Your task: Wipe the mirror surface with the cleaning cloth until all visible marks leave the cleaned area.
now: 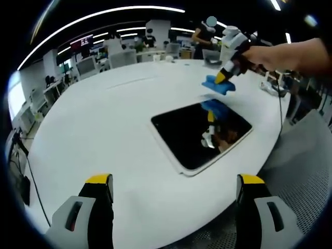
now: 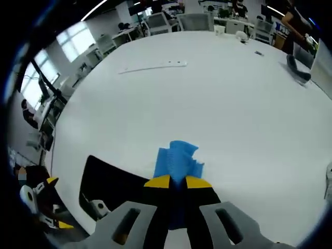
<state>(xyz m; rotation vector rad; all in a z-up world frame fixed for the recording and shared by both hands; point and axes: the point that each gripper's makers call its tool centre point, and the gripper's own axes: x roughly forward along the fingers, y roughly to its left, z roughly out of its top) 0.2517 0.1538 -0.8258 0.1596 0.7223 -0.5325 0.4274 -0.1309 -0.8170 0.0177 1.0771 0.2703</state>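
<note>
In the left gripper view the right tool (image 1: 224, 79) sits upper right of centre, pinching the blue cloth (image 1: 218, 85), which hangs just past the far edge of the mirror (image 1: 199, 137). The mirror lies below and left of the cloth in that frame, so the wipe, as I judge it, has to draw the cloth down-left onto the glass. The right tool is far nearer the mirror than the left tool (image 1: 174, 189), whose jaws stand wide and empty at the bottom of the frame, well short of the near edge.

In the right gripper view the right tool (image 2: 177, 181) is closed tight on the cloth (image 2: 177, 158), which sticks up past the yellow tips; the mirror (image 2: 111, 181) lies lower left of it, its corner just beside the cloth.

The mirror is a dark rounded rectangle with a pale border, flat on the white worktop (image 1: 104, 124), its long axis running from lower left to upper right in the left gripper view. It reflects the cloth and tool. Marks on the glass I cannot make out.
</note>
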